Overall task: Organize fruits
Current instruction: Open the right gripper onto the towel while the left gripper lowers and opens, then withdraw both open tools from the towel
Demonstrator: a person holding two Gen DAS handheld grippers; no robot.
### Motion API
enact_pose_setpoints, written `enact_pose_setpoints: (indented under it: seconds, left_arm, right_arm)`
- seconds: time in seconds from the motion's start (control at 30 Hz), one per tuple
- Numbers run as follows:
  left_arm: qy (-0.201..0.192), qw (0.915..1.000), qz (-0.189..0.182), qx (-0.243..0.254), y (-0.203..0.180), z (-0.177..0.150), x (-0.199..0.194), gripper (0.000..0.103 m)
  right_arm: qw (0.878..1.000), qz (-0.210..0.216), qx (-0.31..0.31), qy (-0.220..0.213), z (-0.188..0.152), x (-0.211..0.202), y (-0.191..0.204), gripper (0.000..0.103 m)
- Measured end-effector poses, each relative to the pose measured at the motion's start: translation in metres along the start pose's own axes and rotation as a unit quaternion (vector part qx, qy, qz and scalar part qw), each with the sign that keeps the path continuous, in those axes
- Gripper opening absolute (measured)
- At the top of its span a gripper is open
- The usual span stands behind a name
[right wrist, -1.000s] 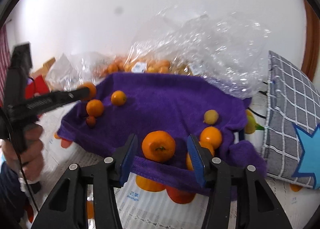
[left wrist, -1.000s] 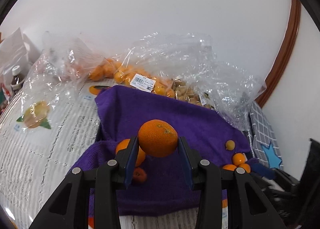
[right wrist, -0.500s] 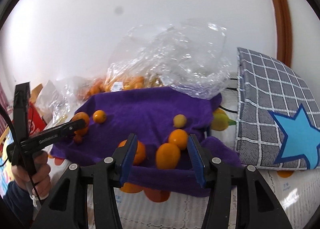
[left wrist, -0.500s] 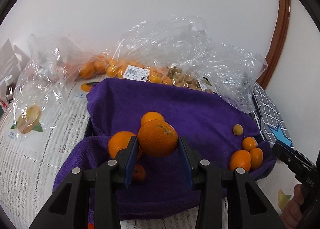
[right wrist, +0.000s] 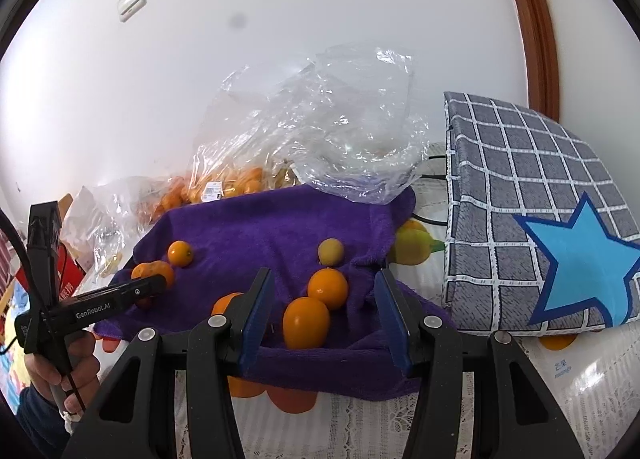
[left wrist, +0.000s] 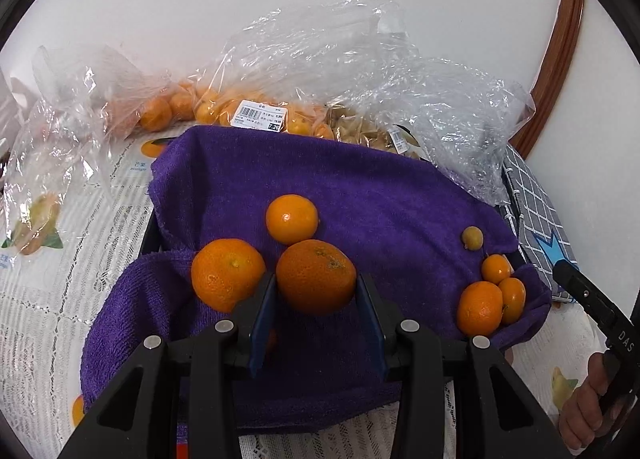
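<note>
A purple towel (left wrist: 360, 195) covers most of the table, with clear bags (left wrist: 360, 71) of fruit heaped behind it against the wall and a checked cushion (right wrist: 532, 195) off to the right. The left gripper (left wrist: 316, 299) pinches an orange (left wrist: 316, 277) between its blue pads, low over the towel's near left part, right by a second orange (left wrist: 227, 273) and a smaller one (left wrist: 292, 219). The right gripper (right wrist: 324, 315) is spread wide and holds nothing; two small oranges (right wrist: 316, 303) sit on the towel between its fingers. A yellowish fruit (right wrist: 331, 252) lies just beyond them.
</note>
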State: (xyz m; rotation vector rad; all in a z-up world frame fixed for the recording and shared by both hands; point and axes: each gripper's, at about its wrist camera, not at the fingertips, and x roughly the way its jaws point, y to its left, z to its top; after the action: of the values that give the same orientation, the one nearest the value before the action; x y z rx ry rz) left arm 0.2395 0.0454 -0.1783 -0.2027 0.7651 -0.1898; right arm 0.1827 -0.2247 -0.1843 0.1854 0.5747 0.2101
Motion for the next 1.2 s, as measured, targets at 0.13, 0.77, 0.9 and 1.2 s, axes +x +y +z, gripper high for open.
enact_pose_setpoints:
  seconds: [0.13,0.77,0.9,1.2]
  left_arm:
    - [0.0,1.0,0.002,0.001,-0.001,0.0,0.0,0.038]
    - [-0.049,0.9986,-0.017,-0.008,0.003,0.002,-0.018,0.05]
    - [-0.057,0.9982,-0.016,-0.007,0.002,0.001,-0.022,0.05]
    - [-0.078,0.9964,-0.015,-0.03,0.013,-0.003,-0.039,0.05]
  right_arm:
    - [1.0,-0.003,-0.009,0.002,-0.001,0.0,0.003,0.052]
    - [1.0,-0.022,0.005,-0.002,-0.006,-0.014,0.002,0.056]
    - [0.999,-0.034,-0.001,0.004,-0.006,-0.022,0.005,0.056]
    - [0.999,-0.046,-0.017,0.01,-0.014,-0.053,0.018,0.056]
